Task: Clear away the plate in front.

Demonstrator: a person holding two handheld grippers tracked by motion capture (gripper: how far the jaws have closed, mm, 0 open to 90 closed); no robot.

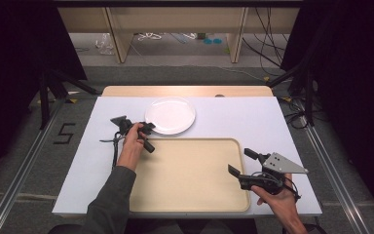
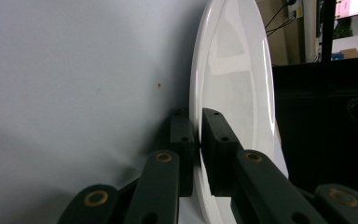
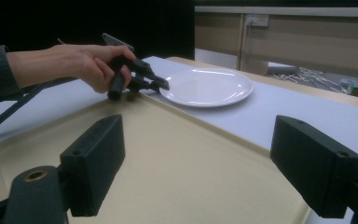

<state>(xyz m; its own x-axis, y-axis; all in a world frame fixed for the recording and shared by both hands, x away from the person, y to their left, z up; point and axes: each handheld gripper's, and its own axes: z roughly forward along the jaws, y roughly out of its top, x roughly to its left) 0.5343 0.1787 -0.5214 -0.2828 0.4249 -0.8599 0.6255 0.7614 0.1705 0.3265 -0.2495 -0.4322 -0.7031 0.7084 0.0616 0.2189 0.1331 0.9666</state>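
Note:
A white plate lies on the white table cover just beyond the beige tray. My left gripper is shut on the plate's near left rim; in the left gripper view its jaws pinch the plate edge at my left gripper. The plate rests flat, with the left gripper at its edge in the right gripper view. My right gripper hovers open over the tray's right side, nothing between its fingers.
The tray is bare and fills the near middle of the table. A wooden table edge shows beyond the white cover. Cables and wooden furniture legs lie on the floor farther back.

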